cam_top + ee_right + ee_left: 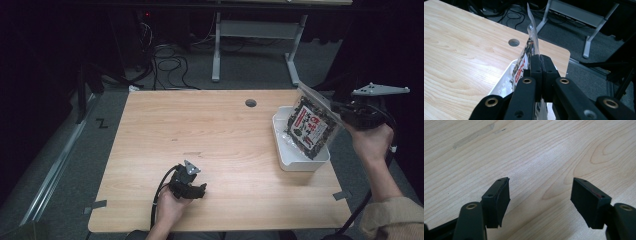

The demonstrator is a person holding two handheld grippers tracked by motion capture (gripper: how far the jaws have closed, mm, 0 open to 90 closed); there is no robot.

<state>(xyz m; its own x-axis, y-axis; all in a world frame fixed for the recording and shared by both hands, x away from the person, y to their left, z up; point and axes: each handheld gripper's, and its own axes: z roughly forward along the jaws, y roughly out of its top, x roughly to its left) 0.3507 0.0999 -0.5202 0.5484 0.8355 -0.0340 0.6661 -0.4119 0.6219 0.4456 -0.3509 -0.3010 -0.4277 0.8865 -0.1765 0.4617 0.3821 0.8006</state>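
Note:
A clear snack bag (pixel 312 124) with a red and white label and dark contents hangs tilted over the white tray (pixel 281 150) at the table's right side, its lower end inside the tray. My right gripper (pixel 341 114) is shut on the bag's upper edge; in the right gripper view the jaws meet on the thin bag (pixel 531 40) above the tray (pixel 504 85). My left gripper (pixel 200 191) rests low on the table near the front edge, open with nothing between its fingers (pixel 499 200).
The wooden table (pixel 200 130) has a round cable hole (pixel 250 103) at the back. Tape marks sit at the front corners. Cables and a desk's metal legs (pixel 216 55) lie on the floor behind the table.

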